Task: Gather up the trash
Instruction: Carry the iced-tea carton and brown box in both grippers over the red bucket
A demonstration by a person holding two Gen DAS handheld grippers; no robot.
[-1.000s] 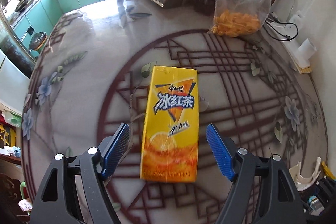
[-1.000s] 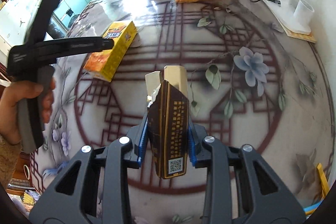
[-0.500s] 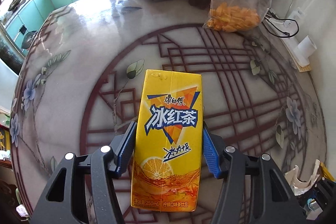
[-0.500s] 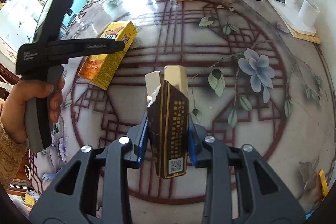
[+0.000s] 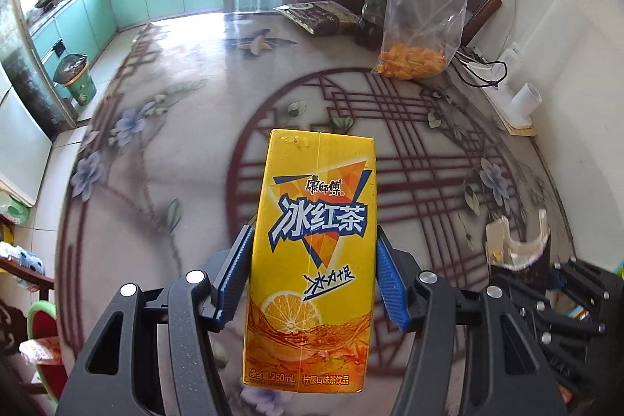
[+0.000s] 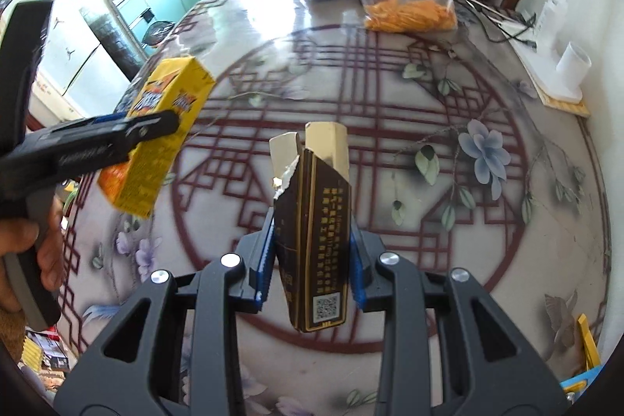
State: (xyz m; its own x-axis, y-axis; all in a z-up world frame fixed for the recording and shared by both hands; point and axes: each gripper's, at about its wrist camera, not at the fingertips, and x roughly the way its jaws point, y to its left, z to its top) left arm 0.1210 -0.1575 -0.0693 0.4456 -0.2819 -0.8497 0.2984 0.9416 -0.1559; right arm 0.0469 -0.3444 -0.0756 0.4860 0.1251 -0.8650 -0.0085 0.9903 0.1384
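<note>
Above the desk (image 5: 163, 127), left wrist view: left gripper (image 5: 312, 279) clamped on yellow tea carton (image 5: 312, 252), pads pressing both long sides, carton lifted off the surface. Right wrist view: right gripper (image 6: 310, 269) closed on torn brown box (image 6: 316, 221), held upright above the desk; tea carton (image 6: 156, 139) aloft at left. Status: both items picked up; disposal outstanding, no bin identifiable. Snack bag (image 5: 417, 26) untouched at far edge.

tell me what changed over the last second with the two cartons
The left hand-held gripper slid forward around the yellow tea carton, which lay flat on the table, closed on it and lifted it clear. The right hand-held gripper kept its grip on the torn brown carton; the bag of orange snacks stayed put.
</note>
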